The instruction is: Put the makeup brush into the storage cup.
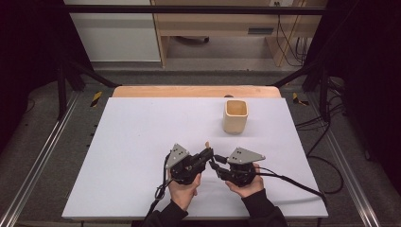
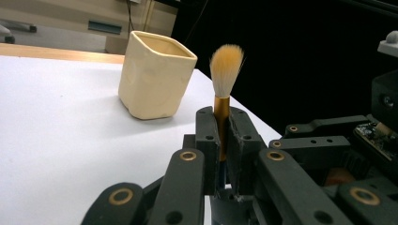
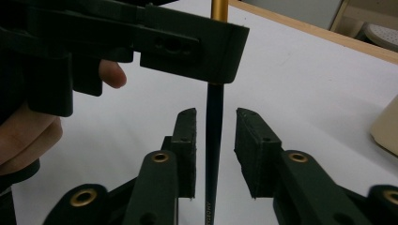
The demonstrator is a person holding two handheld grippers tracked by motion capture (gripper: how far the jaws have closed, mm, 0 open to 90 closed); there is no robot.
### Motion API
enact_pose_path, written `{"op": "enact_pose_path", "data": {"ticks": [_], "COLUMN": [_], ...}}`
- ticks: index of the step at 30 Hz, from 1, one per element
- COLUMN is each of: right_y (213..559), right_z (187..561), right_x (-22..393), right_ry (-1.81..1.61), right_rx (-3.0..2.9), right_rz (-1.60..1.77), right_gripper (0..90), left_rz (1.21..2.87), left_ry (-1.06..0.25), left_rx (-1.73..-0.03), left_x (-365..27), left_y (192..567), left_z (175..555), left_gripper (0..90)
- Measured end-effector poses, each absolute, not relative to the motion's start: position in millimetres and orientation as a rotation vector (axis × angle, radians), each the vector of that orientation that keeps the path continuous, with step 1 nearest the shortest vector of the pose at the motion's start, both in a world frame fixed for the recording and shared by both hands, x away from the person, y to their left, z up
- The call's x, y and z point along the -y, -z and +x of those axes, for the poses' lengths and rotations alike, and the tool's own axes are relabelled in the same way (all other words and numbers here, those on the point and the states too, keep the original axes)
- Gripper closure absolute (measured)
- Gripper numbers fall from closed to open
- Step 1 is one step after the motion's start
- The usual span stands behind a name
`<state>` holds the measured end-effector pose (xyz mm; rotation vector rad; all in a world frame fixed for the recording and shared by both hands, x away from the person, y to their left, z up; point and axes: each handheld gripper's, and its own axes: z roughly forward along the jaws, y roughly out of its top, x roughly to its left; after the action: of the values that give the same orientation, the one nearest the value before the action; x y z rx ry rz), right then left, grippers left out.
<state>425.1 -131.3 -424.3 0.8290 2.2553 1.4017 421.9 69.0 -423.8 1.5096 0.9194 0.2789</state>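
Fingers (image 2: 208, 136) clamp brush (image 2: 226, 65); right gripper (image 3: 216, 140) apart.

From the high view I cannot read the brush (image 1: 207, 144): it is too small, at twelve o'clock of the left gripper (image 1: 206, 154). In the right gripper view, that gripper's jaw hides its middle, and the edges cut both ends.

White table top (image 1: 142, 142) on a wooden board (image 1: 189, 91). Grey floor (image 1: 42, 137), aluminium rails at 3 and 9 o'clock. Light wood desk (image 1: 213, 23) at 12, white cabinet (image 1: 113, 33) at 11, cables (image 1: 326, 127) at 3. Surroundings dark.
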Motion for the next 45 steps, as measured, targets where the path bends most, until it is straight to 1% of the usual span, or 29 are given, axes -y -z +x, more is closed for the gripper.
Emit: {"op": "enact_pose_path", "data": {"ticks": [4, 5, 7, 8, 10, 16, 18, 20, 21, 22, 26, 27, 28, 29, 30, 33, 34, 35, 37, 39, 42, 45], "right_y": [424, 424, 424, 424, 424, 422, 422, 422, 422, 422, 421, 421, 420, 420, 418, 416, 414, 413, 409, 408, 403, 400], "right_z": [425, 425, 425, 425, 425, 424, 424, 424, 425, 425, 426, 426, 426, 426, 427, 427, 427, 427, 428, 429, 432, 433], "right_x": [132, 132, 132, 132, 132, 133, 133, 133, 133, 133, 134, 134, 135, 135, 136, 138, 139, 140, 143, 143, 147, 149], "right_ry": [-1.403, -1.404, -1.404, -1.403, -1.399, -1.407, -1.411, -1.41, -1.409, -1.406, -1.401, -1.401, -1.404, -1.404, -1.407, -1.413, -1.415, -1.418, -1.421, -1.423, -1.441, -1.448], "right_rx": [-2.258, -2.261, -2.262, -2.266, -2.266, -2.256, -2.256, -2.256, -2.253, -2.249, -2.236, -2.236, -2.228, -2.228, -2.214, -2.204, -2.195, -2.188, -2.172, -2.163, -2.129, -2.113], "right_rz": [0.83, 0.832, 0.832, 0.831, 0.832, 0.846, 0.853, 0.855, 0.856, 0.858, 0.862, 0.862, 0.863, 0.863, 0.872, 0.874, 0.876, 0.877, 0.882, 0.885, 0.902, 0.909], "right_gripper": [74.4, 76.6, 77.5, 80.4, 82.4, 83.3, 83.3, 83.3, 83.3, 83.3, 83.3, 83.3, 83.2, 83.2, 83.2, 83.2, 83.2, 83.2, 83.2, 83.2, 83.1, 83.1], "left_rz": [1.516, 1.525, 1.524, 1.526, 1.537, 1.534, 1.54, 1.532, 1.528, 1.529, 1.529, 1.532, 1.549, 1.549, 1.564, 1.58, 1.593, 1.605, 1.622, 1.627, 1.657, 1.68], "left_ry": [-0.272, -0.268, -0.265, -0.261, -0.267, -0.267, -0.269, -0.277, -0.273, -0.275, -0.295, -0.299, -0.297, -0.297, -0.276, -0.28, -0.3, -0.307, -0.336, -0.343, -0.359, -0.375], "left_rx": [-0.918, -0.914, -0.914, -0.912, -0.904, -0.898, -0.895, -0.881, -0.874, -0.866, -0.851, -0.849, -0.834, -0.834, -0.82, -0.804, -0.799, -0.795, -0.807, -0.815, -0.834, -0.857], "left_x": [-67, -67, -65, -64, -63, -63, -63, -65, -66, -68, -78, -81, -88, -88, -97, -108, -114, -119, -136, -141, -157, -170], "left_y": [424, 425, 425, 425, 424, 423, 422, 421, 420, 418, 412, 410, 407, 407, 405, 404, 403, 403, 403, 403, 407, 413], "left_z": [422, 422, 422, 422, 421, 421, 421, 421, 422, 422, 423, 424, 425, 425, 428, 431, 431, 432, 433, 434, 435, 434], "left_gripper": [83.5, 83.4, 83.4, 83.4, 83.4, 83.0, 81.6, 74.6, 74.6, 66.8, 55.4, 55.4, 50.0, 47.1, 42.7, 36.0, 36.0, 33.0, 28.3, 26.5, 19.5, 18.3]}}
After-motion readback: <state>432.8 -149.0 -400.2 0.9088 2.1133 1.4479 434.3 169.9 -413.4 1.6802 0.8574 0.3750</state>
